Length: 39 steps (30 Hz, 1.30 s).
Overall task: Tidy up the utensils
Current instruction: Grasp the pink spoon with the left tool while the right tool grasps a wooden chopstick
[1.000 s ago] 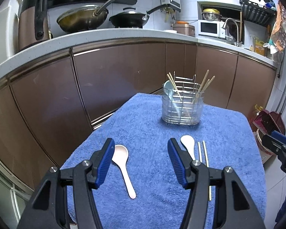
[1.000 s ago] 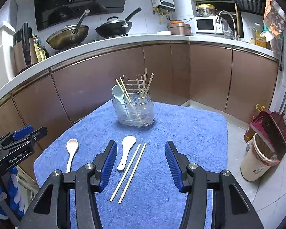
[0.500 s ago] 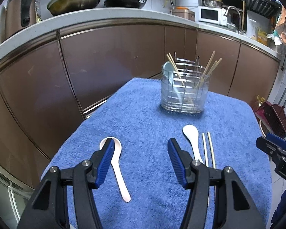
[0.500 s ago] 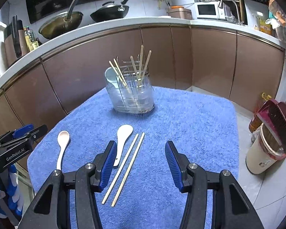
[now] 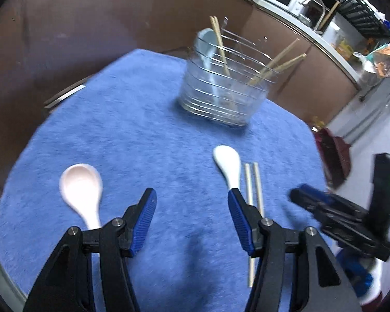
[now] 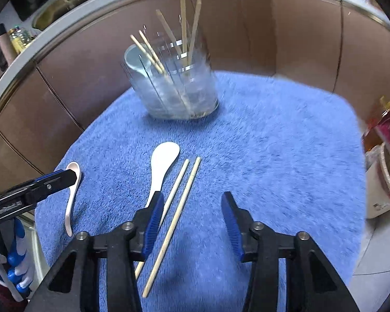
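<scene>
A: Where do the claws stand relative to the loose utensils?

B: Right claw (image 6: 191, 218) hangs over the chopstick pair (image 6: 178, 209) on the blue towel (image 6: 273, 161) covering the worktop. Jaws have just been closing but are apart, pads touching nothing. One stick runs between the jaws, the other passes under the left pad.

A: Axis of the sticks?

B: Long axis runs from near the camera away toward the utensil holder (image 6: 173, 88), leaning slightly right at the far end. Roughly in line with the way the claw points, so the jaws close across the sticks, which looks right for a pinch.

A: Spoons?

B: White spoon (image 6: 162, 169) lies just left of the sticks, nearly parallel, bowl toward the holder, handle end hidden behind the right claw's left pad. Pink spoon (image 5: 83, 192) lies well apart on the left, bowl away from the camera, handle toward it.

A: Left claw?

B: Left claw (image 5: 192, 215) is open wide and empty. Pink spoon sits just outside its left finger, not between the jaws; it's the nearer claw for that spoon. My guess: it needs to shift left to straddle the handle.

A: Holder?

B: Upright at the far end of the towel, already has chopsticks and a spoon in it.
</scene>
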Each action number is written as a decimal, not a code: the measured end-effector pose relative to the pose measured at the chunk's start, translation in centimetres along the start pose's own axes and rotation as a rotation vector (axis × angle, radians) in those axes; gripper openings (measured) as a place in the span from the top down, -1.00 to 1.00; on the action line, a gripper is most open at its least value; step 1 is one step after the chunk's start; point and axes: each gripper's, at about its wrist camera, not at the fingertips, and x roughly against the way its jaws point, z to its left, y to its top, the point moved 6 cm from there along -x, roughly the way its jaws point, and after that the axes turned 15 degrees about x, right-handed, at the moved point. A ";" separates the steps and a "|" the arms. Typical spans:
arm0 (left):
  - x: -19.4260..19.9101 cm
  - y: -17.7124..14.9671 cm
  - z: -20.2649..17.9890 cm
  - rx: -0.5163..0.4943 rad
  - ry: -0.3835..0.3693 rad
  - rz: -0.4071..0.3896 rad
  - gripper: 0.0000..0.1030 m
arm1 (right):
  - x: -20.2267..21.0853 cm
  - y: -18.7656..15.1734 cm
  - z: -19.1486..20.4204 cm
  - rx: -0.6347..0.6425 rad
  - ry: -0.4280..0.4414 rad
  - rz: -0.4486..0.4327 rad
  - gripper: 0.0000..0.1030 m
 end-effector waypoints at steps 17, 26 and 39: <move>-1.1 7.3 4.0 0.027 0.082 0.055 0.16 | -7.6 1.7 0.1 0.087 -0.027 0.225 0.70; 1.1 6.2 11.3 0.092 0.164 0.064 0.16 | -7.7 1.9 -0.5 0.052 0.005 0.202 0.79; -2.4 4.4 15.4 0.137 0.099 0.146 0.16 | -4.8 1.0 -3.1 -0.009 0.051 0.162 0.87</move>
